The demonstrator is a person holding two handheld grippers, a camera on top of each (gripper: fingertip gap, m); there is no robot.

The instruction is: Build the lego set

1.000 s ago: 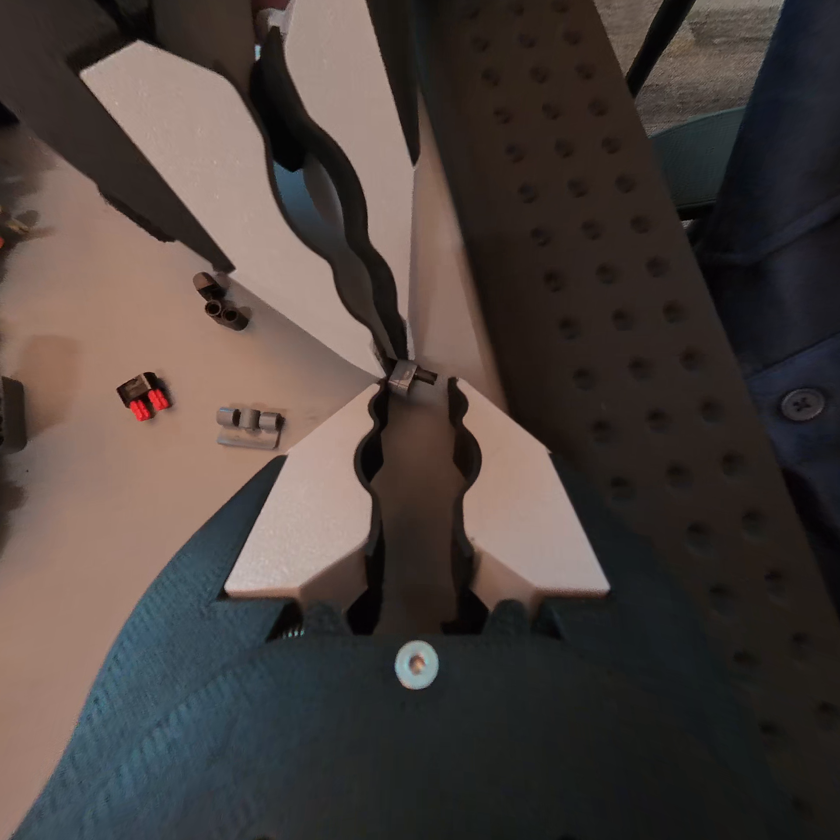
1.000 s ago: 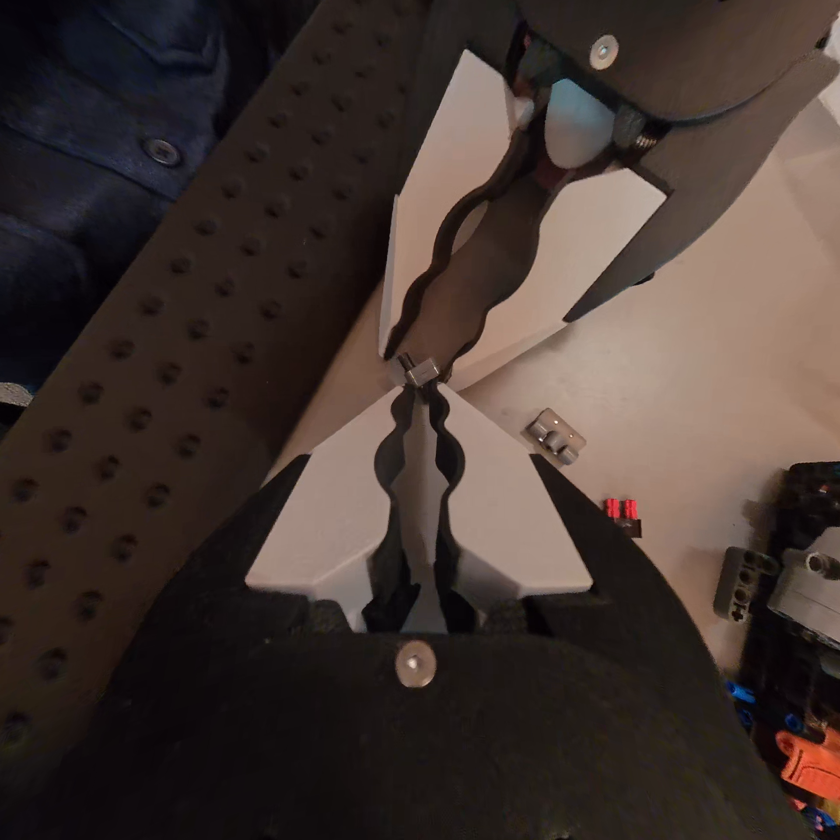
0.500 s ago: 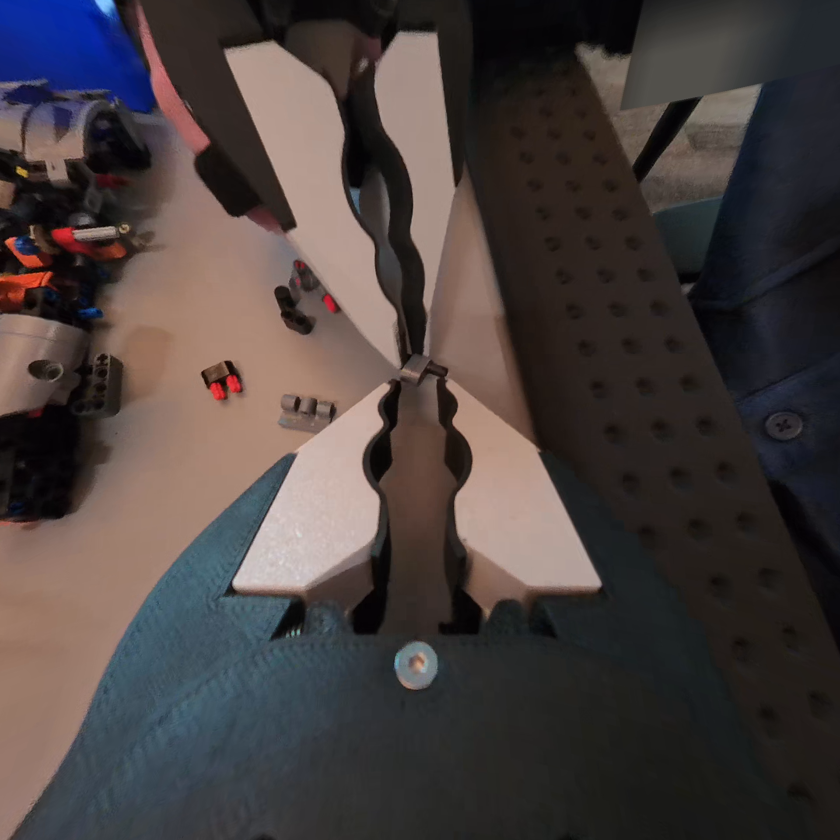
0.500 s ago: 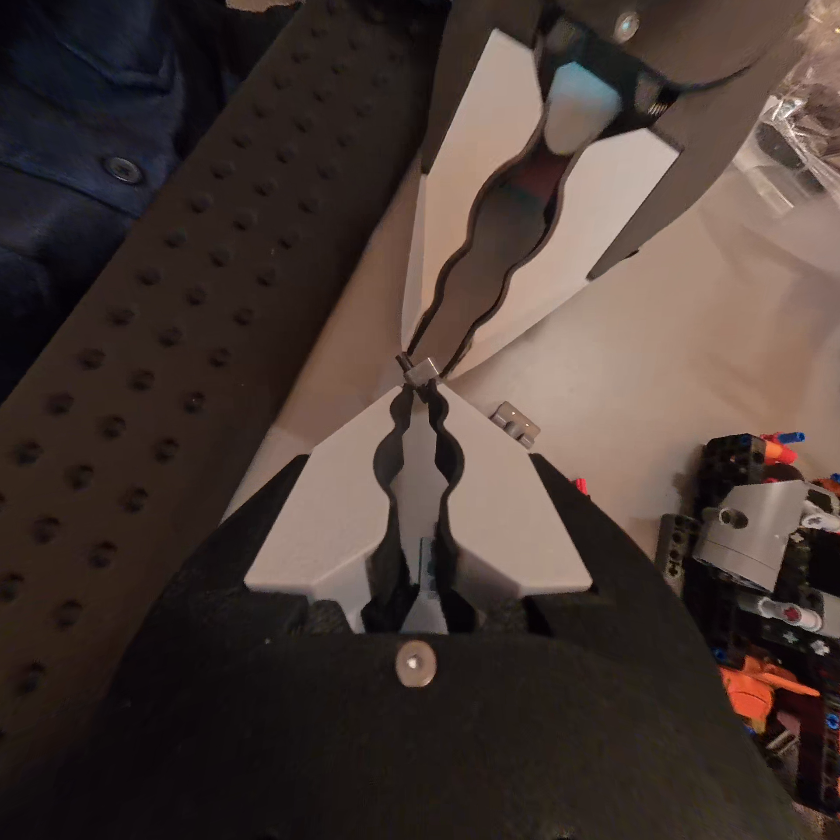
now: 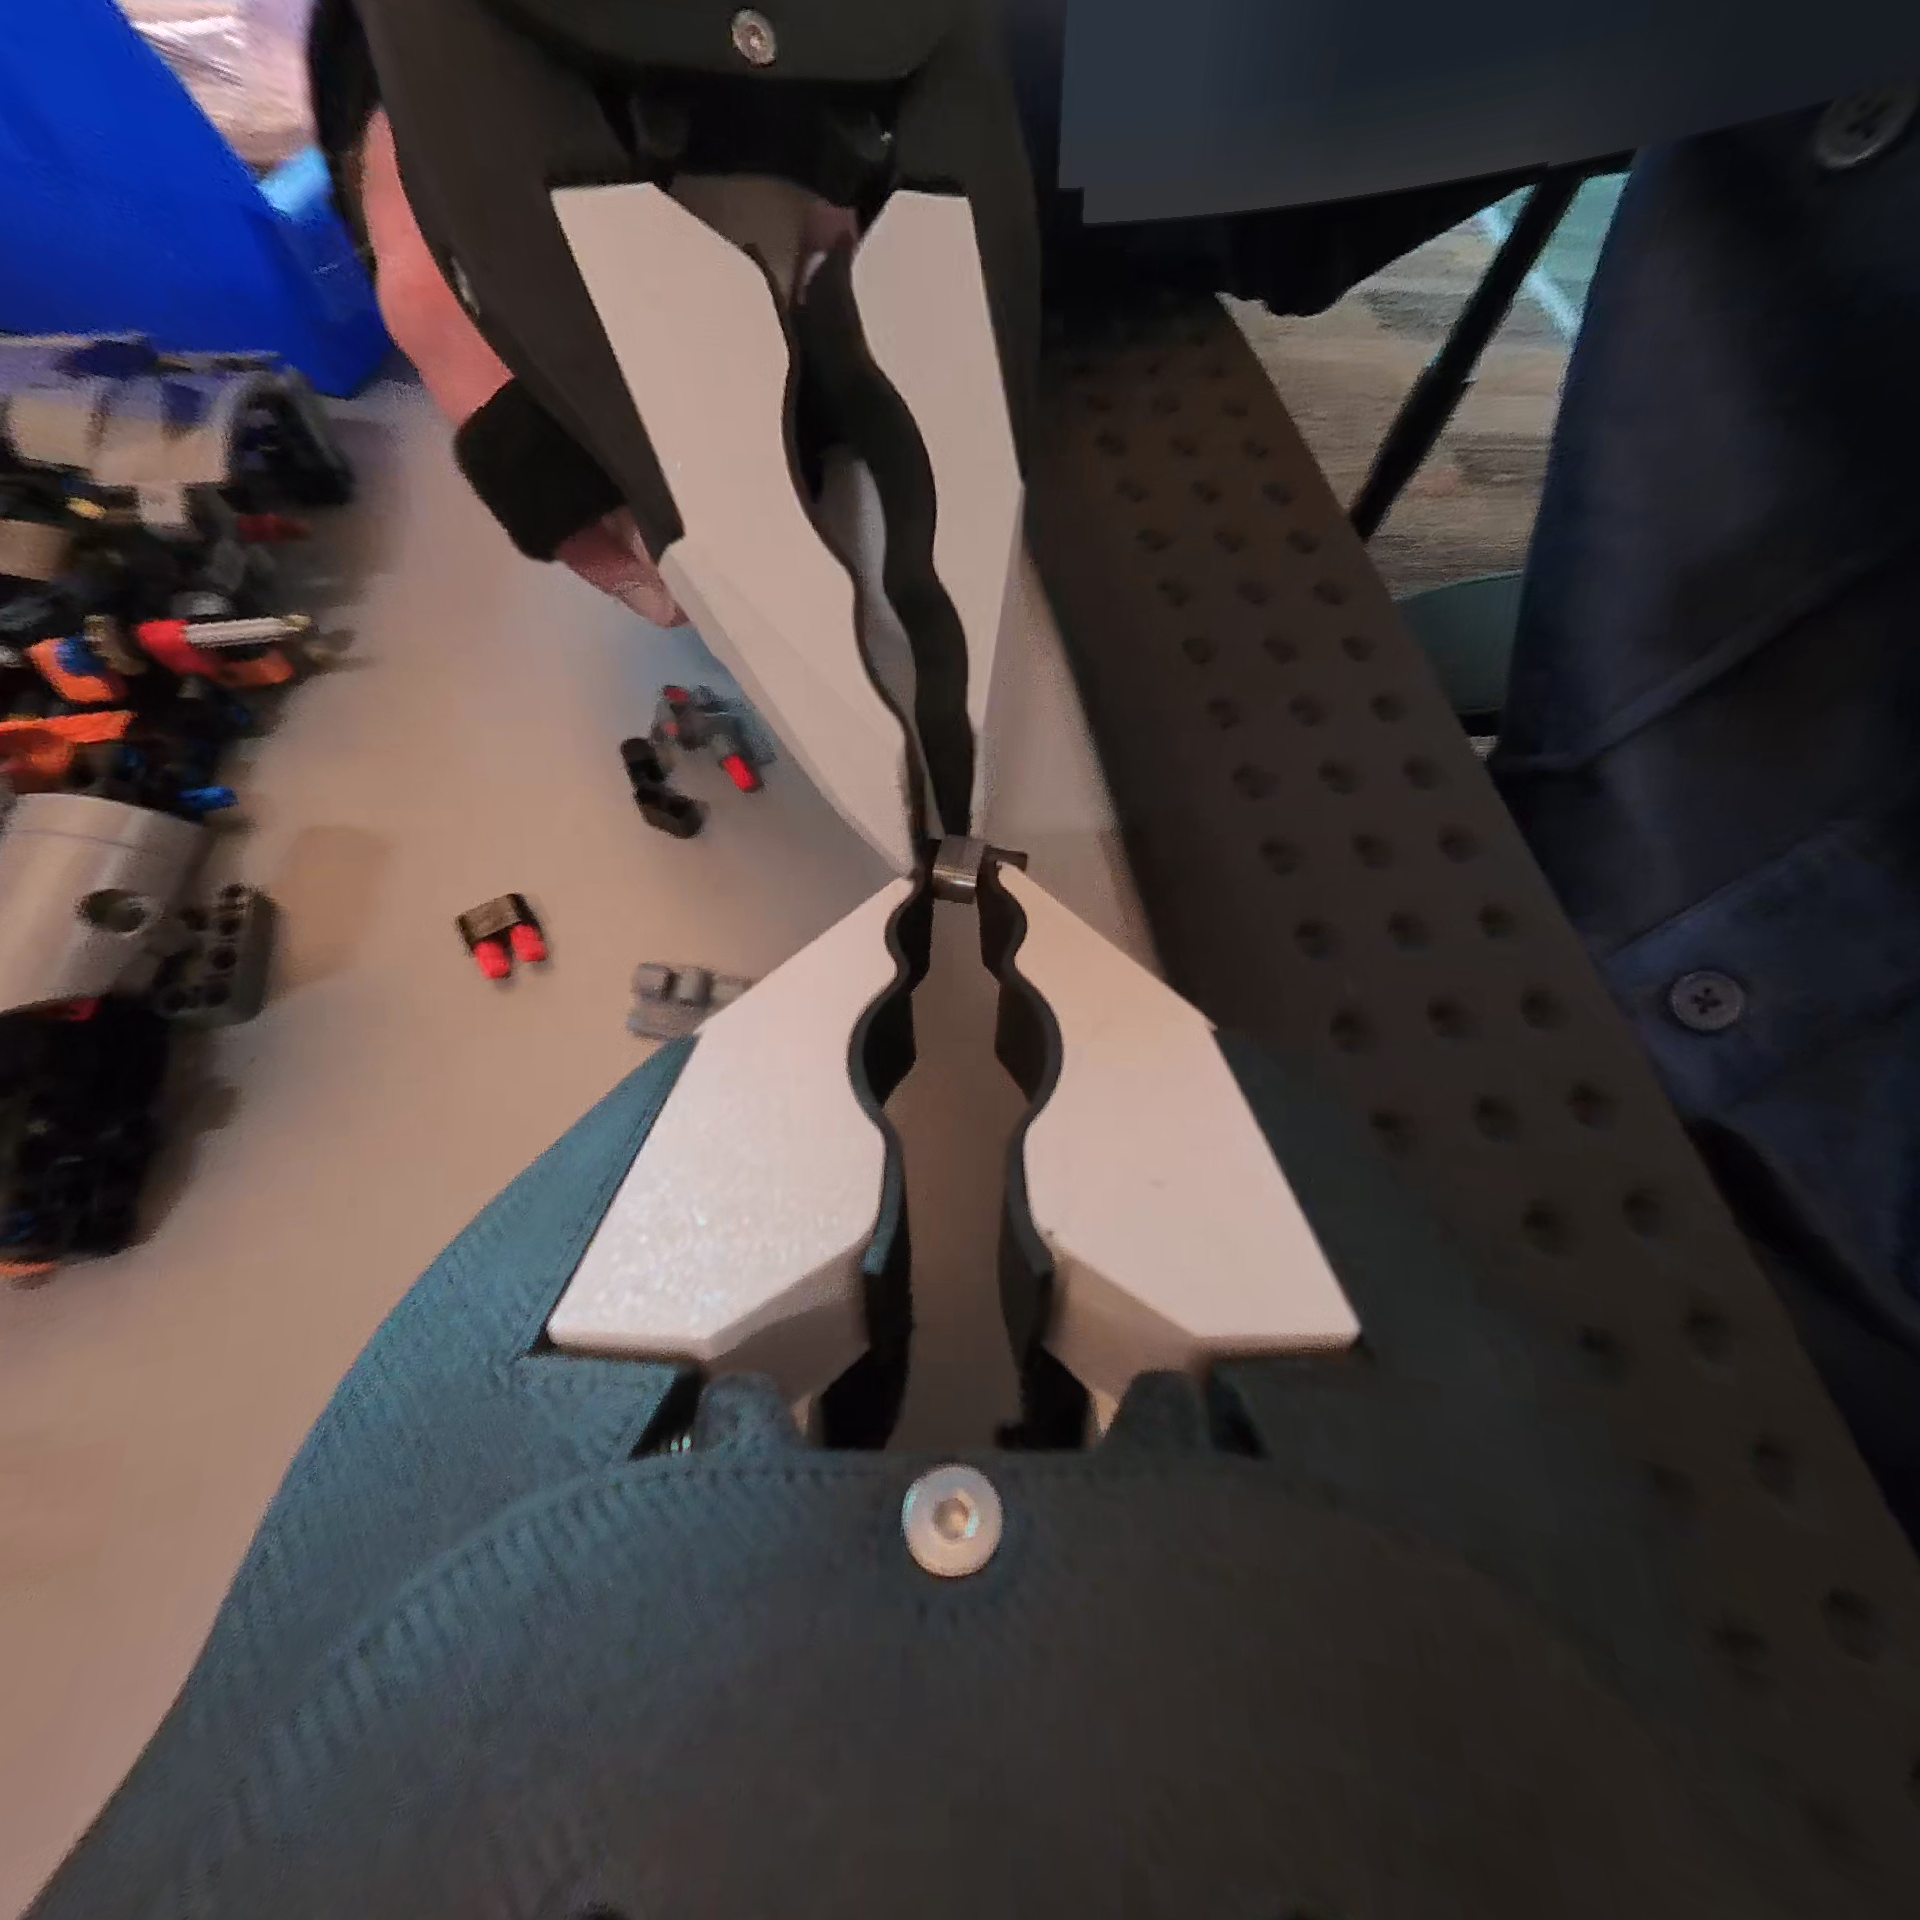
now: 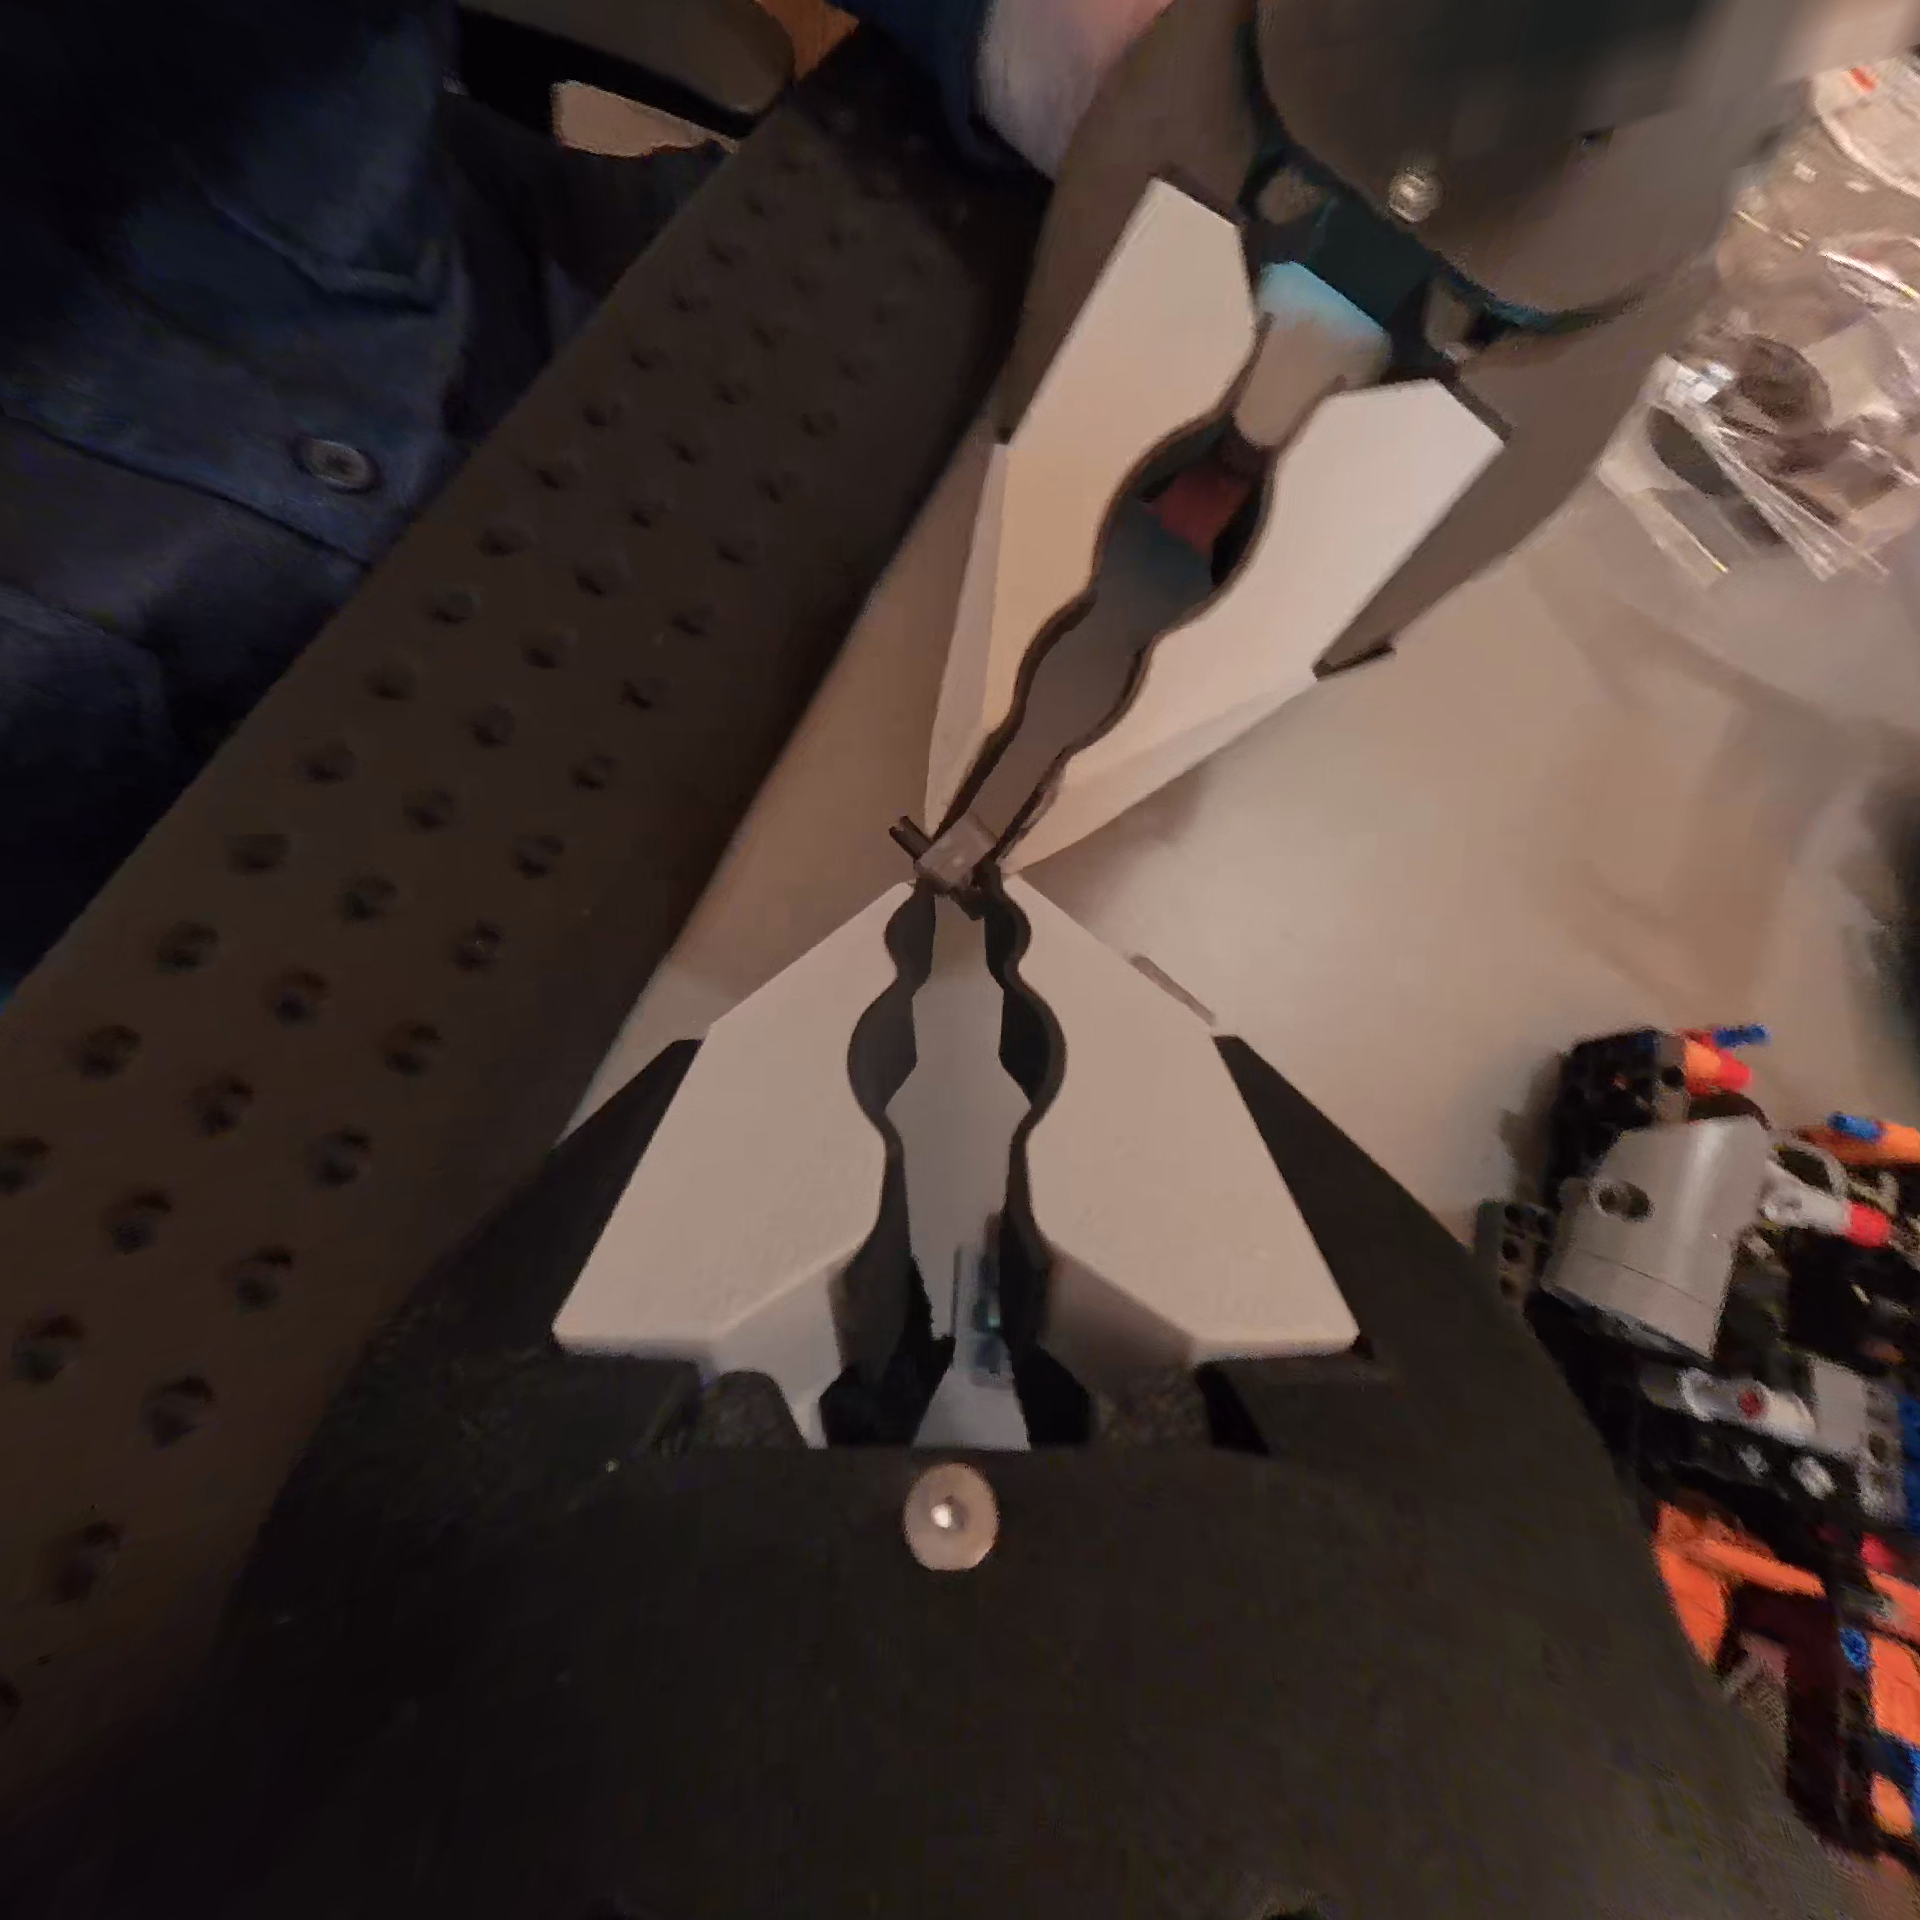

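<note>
A small grey lego connector (image 5: 954, 871) with a black pin (image 5: 1004, 858) sticking out of its side hangs above the table between both grippers, which meet tip to tip. My left gripper (image 5: 954, 900) is shut on the grey connector. My right gripper (image 6: 956, 900) is shut on a second black pin (image 6: 972, 902) that meets the connector (image 6: 951, 858). In the left wrist view the right gripper (image 5: 932, 826) comes down from the top. In the right wrist view the left gripper (image 6: 987, 826) comes in from the upper right.
A partly built orange, black and grey lego model (image 5: 104, 935) (image 6: 1714, 1299) stands on the light table. Loose pieces lie near it: a black one with red pins (image 5: 501, 928), a grey one (image 5: 673, 994), a dark cluster (image 5: 691, 753). A black perforated board (image 5: 1351, 831) edges the table. A plastic bag (image 6: 1766, 447) lies farther off.
Both grippers kept their hold tip to tip and swung together, so the lego model, blue object and plastic bag came into view. The loose pieces look farther below.
</note>
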